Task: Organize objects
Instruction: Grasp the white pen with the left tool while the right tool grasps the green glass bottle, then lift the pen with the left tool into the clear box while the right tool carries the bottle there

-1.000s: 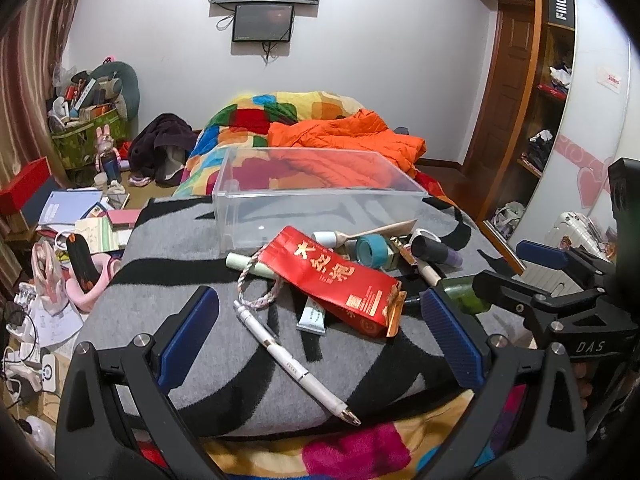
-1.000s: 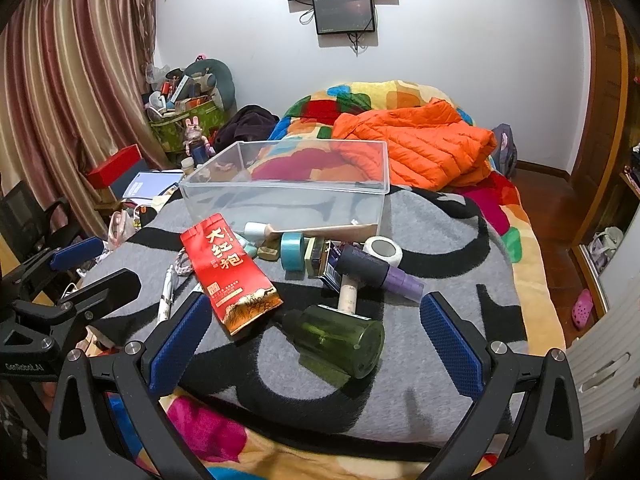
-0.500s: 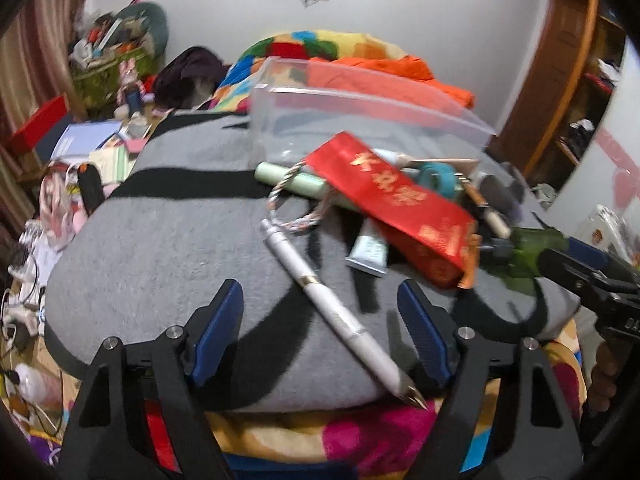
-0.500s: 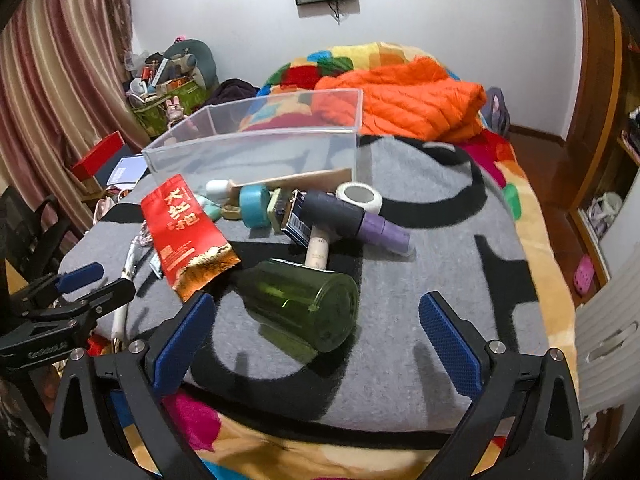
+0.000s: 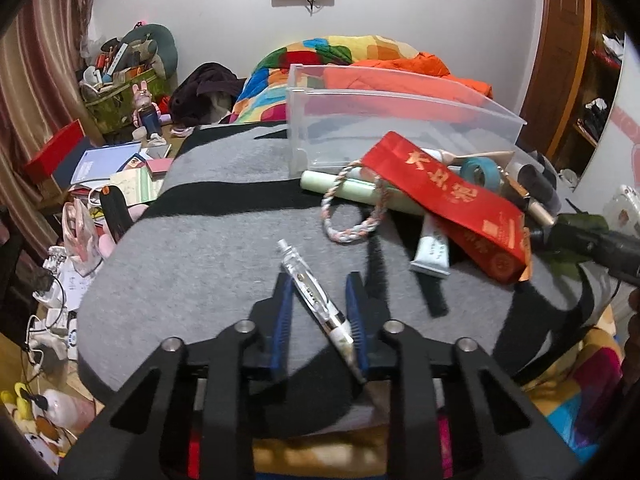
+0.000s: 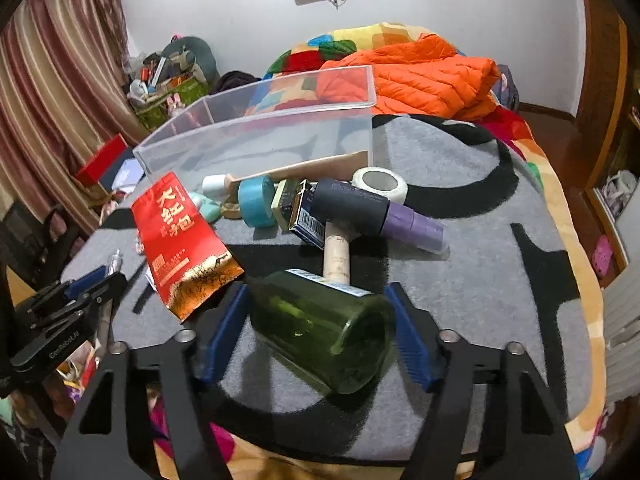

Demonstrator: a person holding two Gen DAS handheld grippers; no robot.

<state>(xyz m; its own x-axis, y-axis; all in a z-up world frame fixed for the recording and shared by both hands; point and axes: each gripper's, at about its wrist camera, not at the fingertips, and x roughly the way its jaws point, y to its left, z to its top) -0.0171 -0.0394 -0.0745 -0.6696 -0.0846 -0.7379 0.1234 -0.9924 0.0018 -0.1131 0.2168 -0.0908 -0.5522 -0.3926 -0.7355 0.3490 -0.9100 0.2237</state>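
Note:
A white pen (image 5: pixel 316 300) lies slantwise on the grey and black blanket (image 5: pixel 200 264). My left gripper (image 5: pixel 318 278) is closing on it, and both blue pads touch the barrel. A green glass (image 6: pixel 320 328) lies on its side near the front. My right gripper (image 6: pixel 318 287) is closing on it, its pads against the glass's two sides. In the right wrist view the left gripper (image 6: pixel 86 280) shows at the far left. Behind the clutter stands a clear plastic bin (image 5: pixel 400 120), also seen as the bin (image 6: pixel 256 136), with nothing visible inside.
A red foil packet (image 5: pixel 448 200), a braided bracelet (image 5: pixel 352 216), a small tube (image 5: pixel 432 248), blue tape (image 6: pixel 256 200), a dark cylinder with a purple end (image 6: pixel 372 208) and white tape (image 6: pixel 380 184) lie before the bin. An orange jacket (image 6: pixel 432 76) is behind. Floor clutter (image 5: pixel 112 176) lies left.
Both grippers came down toward the blanket and drew their jaws in from wide open. The left now has the pen between its pads, the right the green glass.

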